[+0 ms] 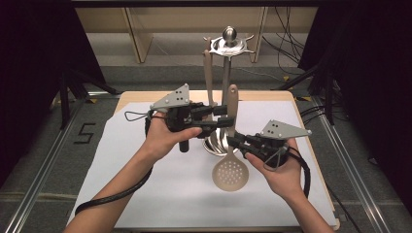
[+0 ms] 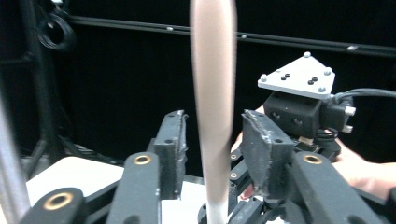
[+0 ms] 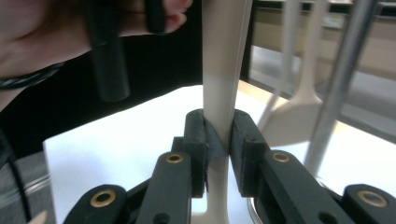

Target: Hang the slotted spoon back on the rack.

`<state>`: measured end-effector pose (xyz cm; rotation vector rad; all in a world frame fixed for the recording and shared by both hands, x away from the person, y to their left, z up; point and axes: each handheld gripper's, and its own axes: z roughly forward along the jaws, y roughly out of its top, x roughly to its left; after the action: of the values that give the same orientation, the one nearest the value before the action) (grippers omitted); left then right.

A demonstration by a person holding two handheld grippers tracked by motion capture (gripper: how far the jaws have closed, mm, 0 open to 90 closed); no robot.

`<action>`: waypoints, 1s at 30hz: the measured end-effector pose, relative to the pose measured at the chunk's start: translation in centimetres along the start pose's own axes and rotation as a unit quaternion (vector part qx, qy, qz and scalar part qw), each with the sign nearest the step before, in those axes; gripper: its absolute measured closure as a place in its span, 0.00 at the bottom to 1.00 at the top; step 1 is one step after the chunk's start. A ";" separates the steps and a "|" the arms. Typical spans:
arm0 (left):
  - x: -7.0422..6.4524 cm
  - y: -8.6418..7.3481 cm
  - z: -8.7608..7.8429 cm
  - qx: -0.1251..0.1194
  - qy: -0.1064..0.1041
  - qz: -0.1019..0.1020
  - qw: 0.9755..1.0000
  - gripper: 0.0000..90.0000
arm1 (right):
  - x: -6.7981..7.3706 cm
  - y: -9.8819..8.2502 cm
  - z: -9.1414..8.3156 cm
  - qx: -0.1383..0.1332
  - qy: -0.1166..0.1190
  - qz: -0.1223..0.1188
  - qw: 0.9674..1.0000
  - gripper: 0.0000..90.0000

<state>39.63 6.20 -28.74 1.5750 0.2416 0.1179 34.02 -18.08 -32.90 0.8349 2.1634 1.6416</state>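
**A:** From the high view we see a beige spoon with holes (image 1: 230, 165). Its round part hangs low over the white sheet (image 1: 145, 184). Its handle points up, next to the metal stand (image 1: 228, 46).

**B:** Our right gripper (image 1: 234, 141) grabs the handle low down. Our left gripper (image 1: 218, 116) sits higher up at the same handle.

**A:** In the left gripper view we see the handle (image 2: 214, 107) standing between the jaws. The jaws are spread. There is a gap on each side, so they do not squeeze it.

**B:** In the right gripper view our jaws pinch the handle (image 3: 224, 93) tight from both sides. Another beige tool (image 3: 294, 116) hangs behind it.
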 end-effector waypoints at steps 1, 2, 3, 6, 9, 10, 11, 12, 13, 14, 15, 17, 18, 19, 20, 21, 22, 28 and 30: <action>-0.1 0.0 0.0 -0.002 0.008 0.005 1.000 0.63 | 0.0 0.1 0.1 0.003 -0.008 -0.006 1.000 0.87; -0.1 0.1 0.0 -0.005 0.016 0.010 1.000 0.63 | 0.1 0.0 0.1 0.004 -0.012 0.001 1.000 0.87; -0.1 0.2 -0.1 -0.006 0.022 0.014 1.000 0.64 | 0.1 0.0 0.2 0.002 -0.019 -0.004 1.000 0.87; 0.1 0.3 0.1 -0.002 0.024 0.013 1.000 0.66 | 0.4 0.1 0.3 0.004 -0.027 -0.005 1.000 0.87; 0.1 0.4 0.2 -0.005 0.016 0.010 1.000 0.69 | 0.7 0.2 0.4 0.009 -0.025 0.001 1.000 0.87; 0.1 0.4 0.2 -0.005 0.013 0.012 1.000 0.70 | 0.7 0.2 0.5 0.005 -0.026 -0.002 1.000 0.87; 0.0 0.4 0.2 -0.005 0.010 0.012 1.000 0.71 | 0.8 0.2 0.6 0.005 -0.029 -0.001 1.000 0.87; 0.0 0.3 0.3 -0.005 0.009 0.014 1.000 0.72 | 0.8 0.2 0.5 0.010 -0.035 0.001 0.999 0.87; 0.0 0.3 0.3 -0.002 0.011 0.017 1.000 0.72 | 0.8 0.3 0.6 0.009 -0.040 -0.001 0.999 0.87; 0.0 0.3 0.4 -0.003 0.011 0.016 1.000 0.74 | 0.9 0.3 0.7 0.013 -0.039 0.007 0.999 0.87; 0.1 0.3 0.4 -0.003 0.011 0.015 1.000 0.75 | 1.0 0.3 0.6 0.016 -0.042 0.010 0.999 0.87; 0.2 0.3 0.5 -0.003 0.010 0.014 1.000 0.77 | 1.0 0.3 0.7 0.016 -0.054 0.003 0.998 0.87; 0.2 0.2 0.6 -0.003 0.008 0.013 1.000 0.77 | 1.2 0.3 0.7 0.015 -0.050 0.013 0.999 0.87; 0.1 0.2 0.6 -0.004 0.003 0.011 1.000 0.78 | 1.2 0.3 0.7 0.016 -0.048 0.012 0.999 0.87; 0.1 0.3 0.6 -0.003 -0.001 0.013 1.000 0.79 | 1.2 0.3 0.8 0.017 -0.049 0.011 0.999 0.87; 0.0 0.3 0.5 -0.002 -0.007 0.019 1.000 0.80 | 1.2 0.3 0.8 0.016 -0.049 0.003 0.999 0.87; 0.0 0.4 0.5 -0.002 -0.013 0.023 1.000 0.80 | 1.2 0.3 0.8 0.012 -0.053 -0.006 0.998 0.87; 0.1 1.1 0.1 -0.007 -0.043 0.015 0.999 0.81 | 1.6 0.2 0.7 -0.008 -0.034 -0.014 0.999 0.72; 0.3 1.2 0.0 -0.015 -0.048 0.010 0.999 0.81 | 1.7 0.0 0.3 -0.011 -0.036 -0.020 0.999 0.67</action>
<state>40.07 6.23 -27.54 1.5497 0.1496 0.0606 32.85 -16.82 -32.84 0.8256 2.0957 1.5888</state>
